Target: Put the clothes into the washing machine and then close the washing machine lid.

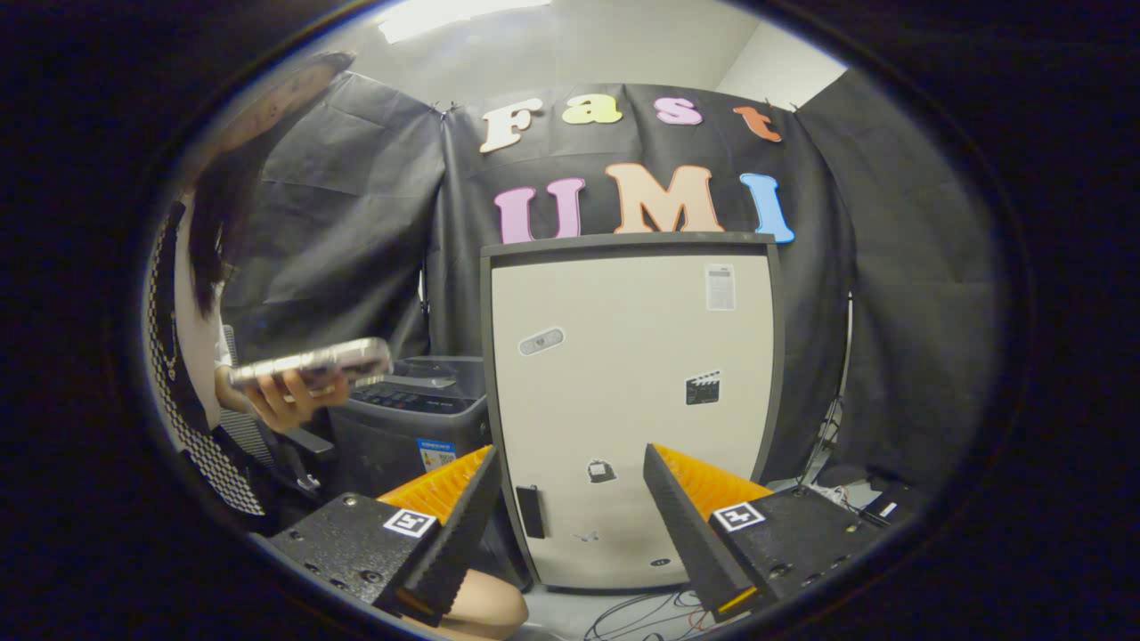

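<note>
My gripper (570, 463) is open, its two fingers spread wide with nothing between them. Straight ahead, beyond the fingers, stands a tall cream cabinet-like appliance (632, 356) with a dark frame and a few small stickers on its front. Left of it and lower sits a dark grey top-loading washing machine (419, 405), its control panel facing up and a label on its front. I cannot tell whether its lid is up or down. No clothes are in sight.
A person (191, 356) stands to the left beside the washing machine, holding a phone (312, 363) in one hand. Cables (641, 614) lie on the floor under the cream appliance, and more gear (855, 499) sits low on the right. Black cloth walls close the booth.
</note>
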